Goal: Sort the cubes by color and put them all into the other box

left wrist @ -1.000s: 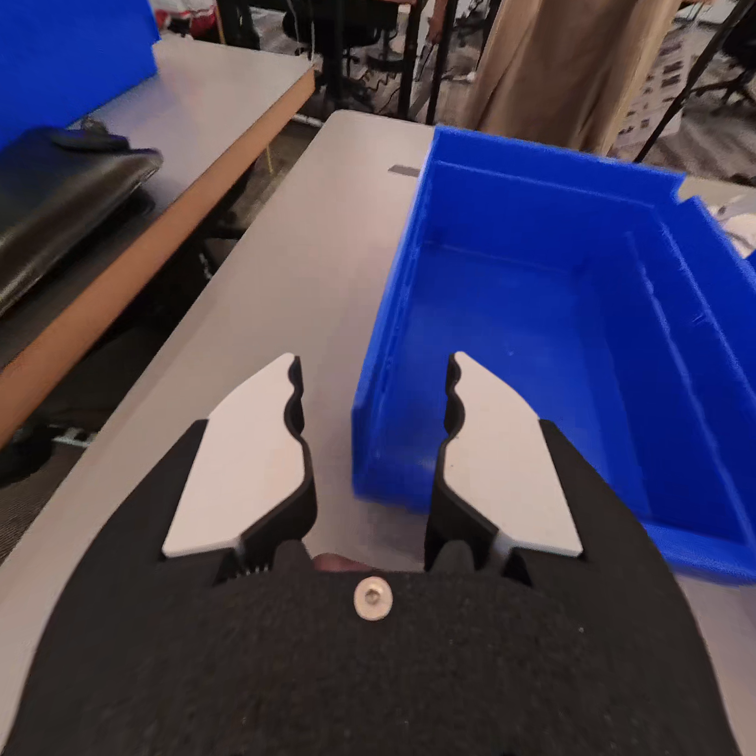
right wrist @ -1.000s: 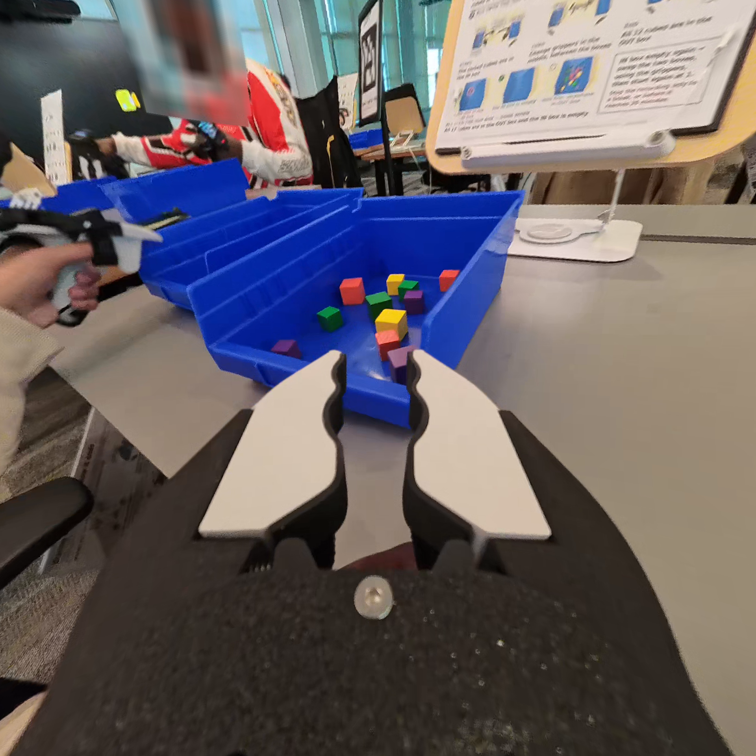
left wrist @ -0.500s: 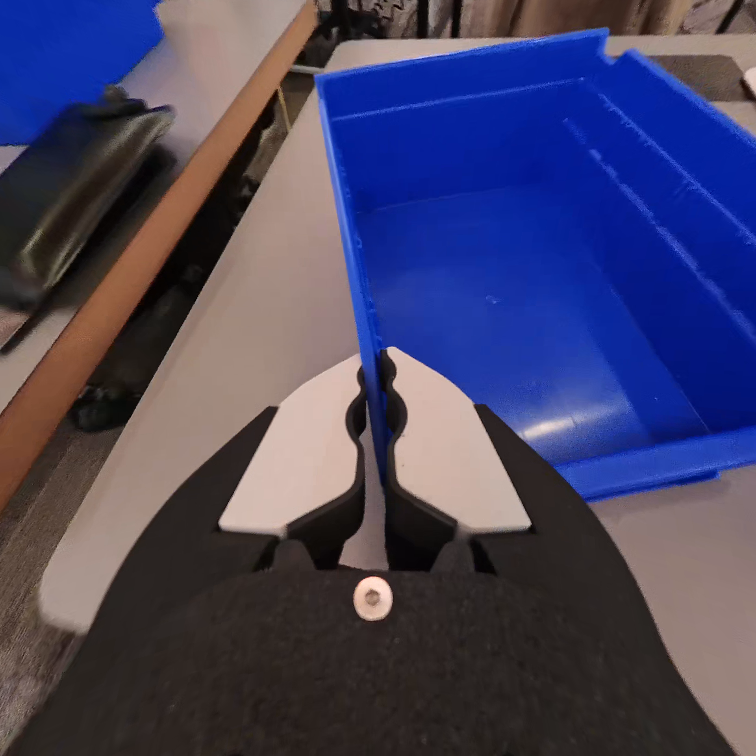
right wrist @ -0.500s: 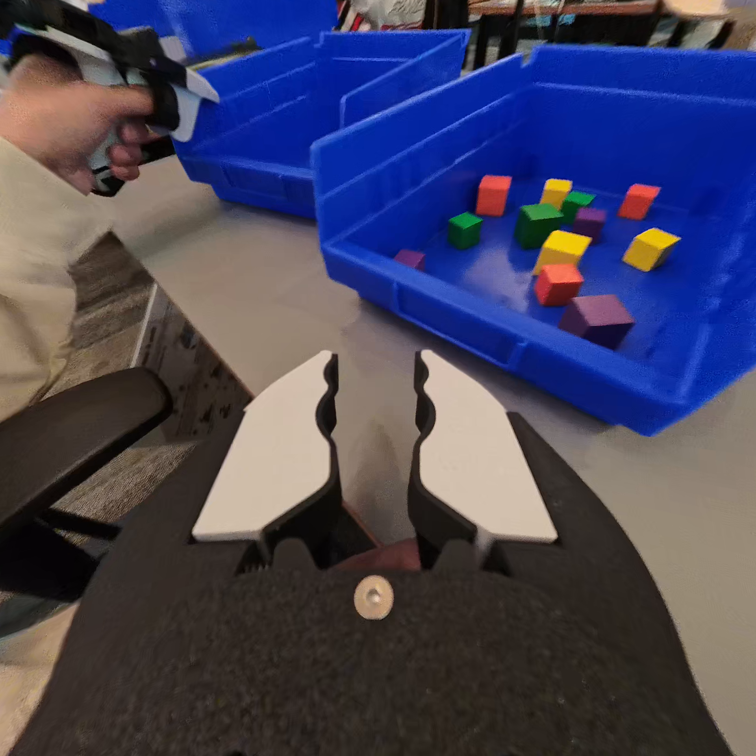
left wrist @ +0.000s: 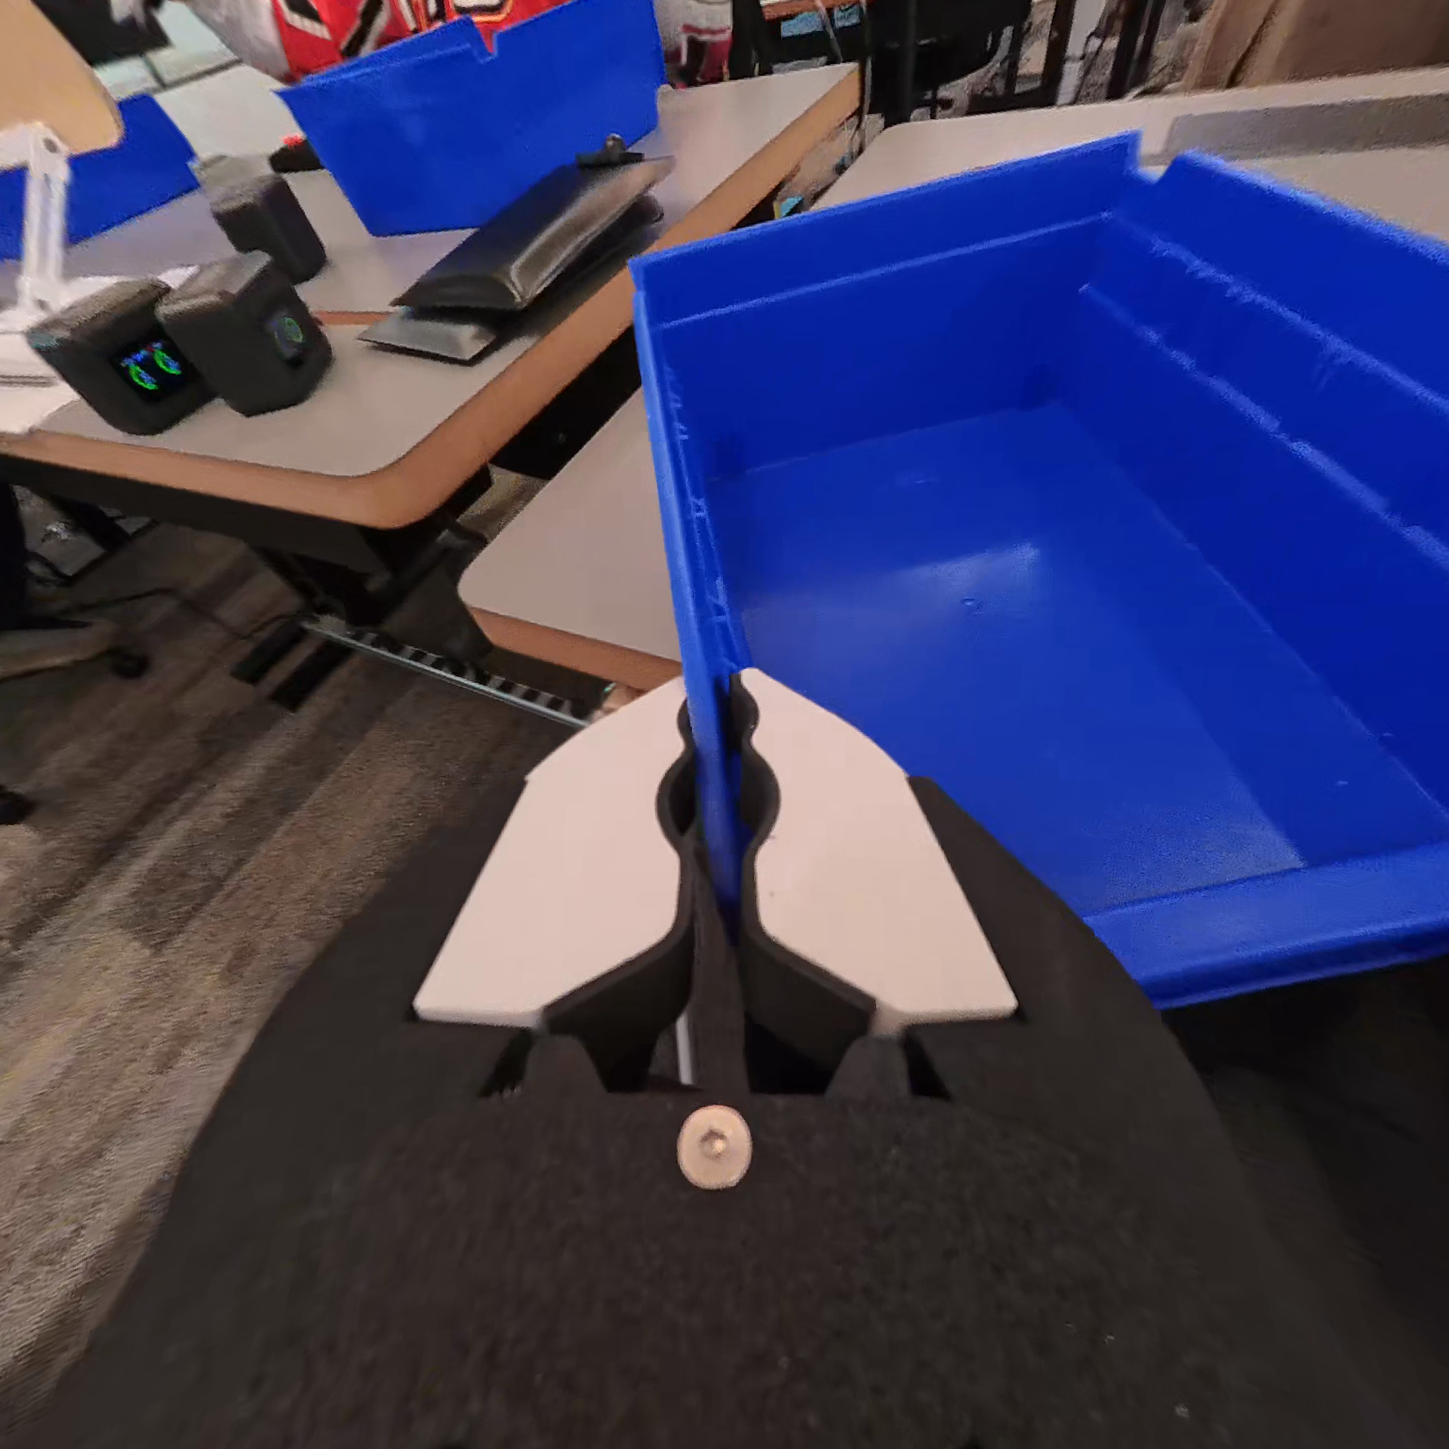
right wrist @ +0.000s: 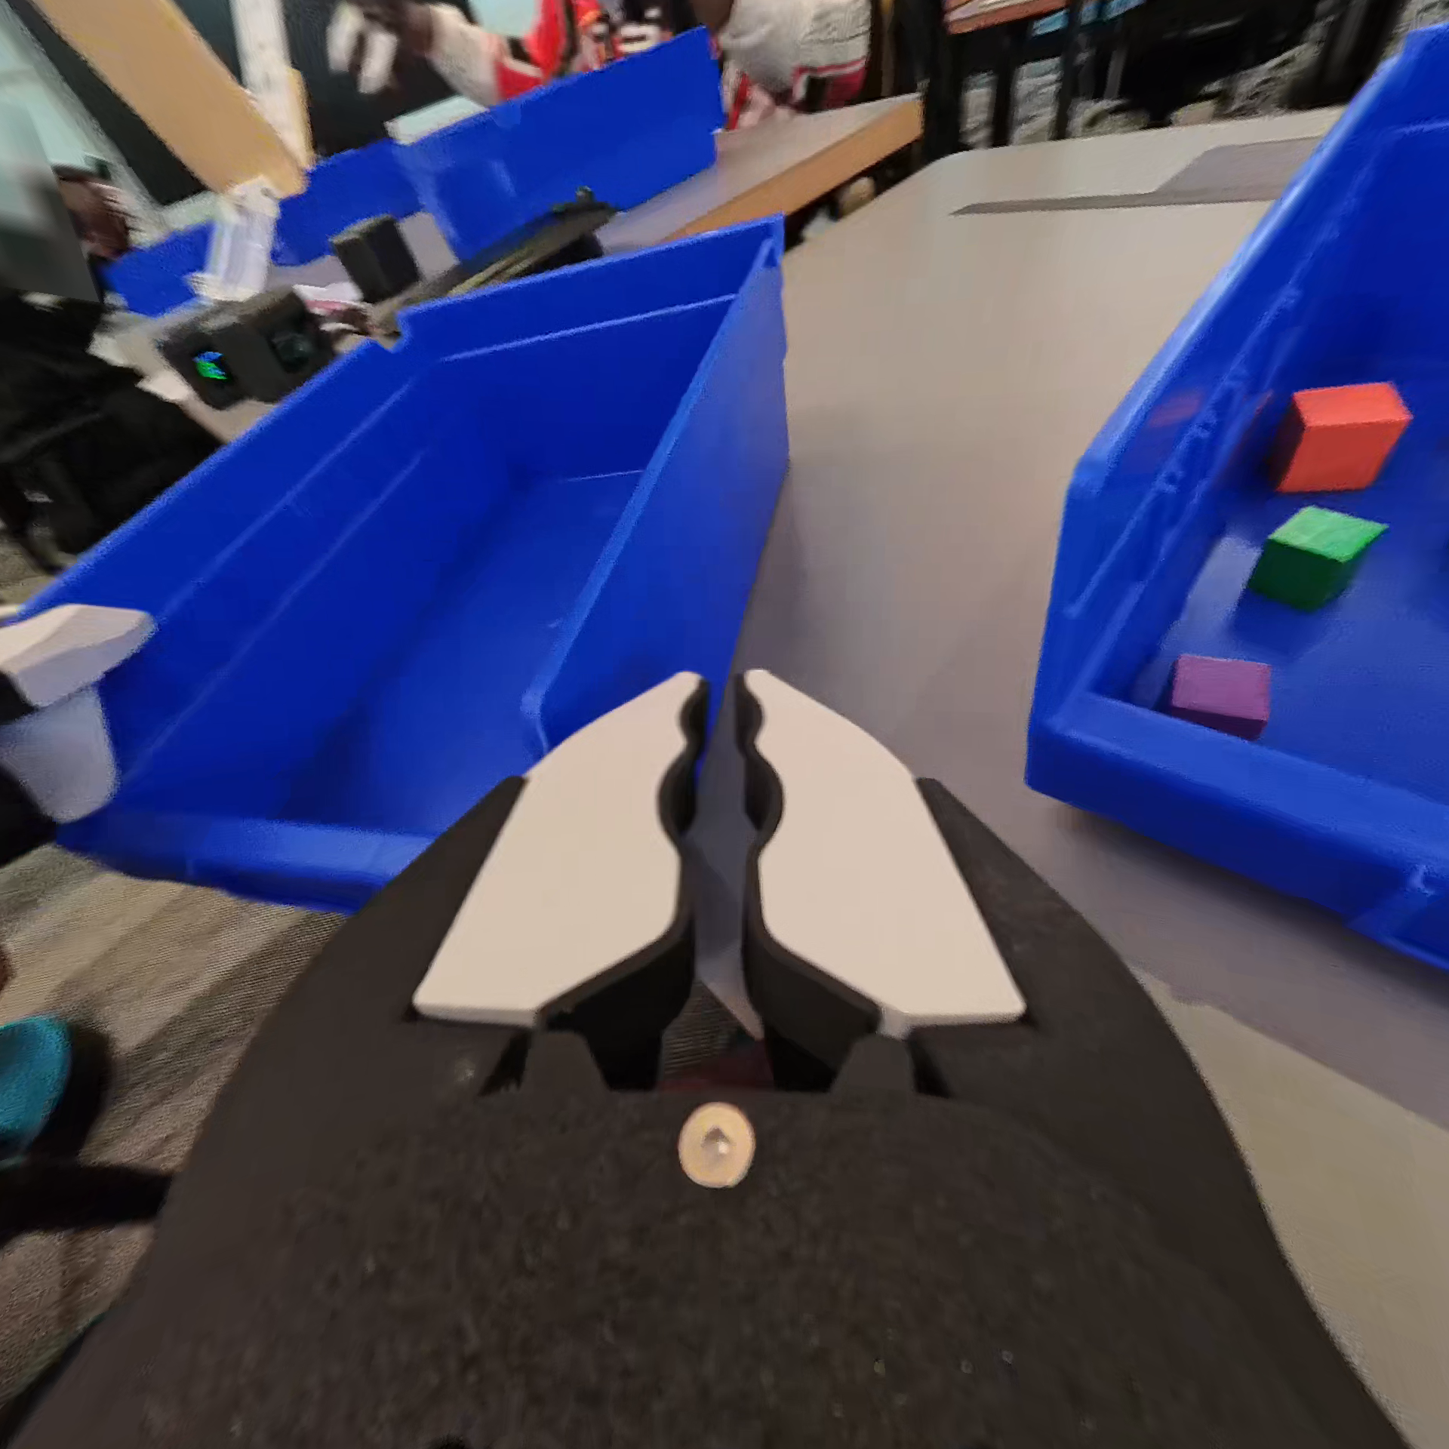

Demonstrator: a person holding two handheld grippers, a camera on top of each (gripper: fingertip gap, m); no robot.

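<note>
My left fingers (left wrist: 588,855) are pressed tight on the side wall of the empty blue box (left wrist: 1058,627). One finger is outside the wall and one is inside, so my left gripper (left wrist: 715,706) pinches the thin blue wall between them. The near end of this box sticks out past the edge of the grey table (left wrist: 580,541), over the carpet floor (left wrist: 196,862). There is nothing inside the box.

My right fingers (right wrist: 855,855) are almost together, with only a thin gap between them. My right gripper (right wrist: 721,690) holds nothing. Its tips sit just beside the near right corner of the same empty box (right wrist: 470,564), on the outside of that wall. I cannot tell if they touch it. At the far left edge of this view I see the white tip of my other gripper (right wrist: 63,651) on the box's other side.

The second blue box (right wrist: 1176,784) sits to my right on the table, apart from the empty one. In it I see a red cube (right wrist: 1337,439), a green cube (right wrist: 1309,557) and a purple cube (right wrist: 1219,694). The rest of that box is cut off.

Another table (left wrist: 392,423) behind holds small black blocks (left wrist: 243,337) and more blue boxes (left wrist: 470,133).
</note>
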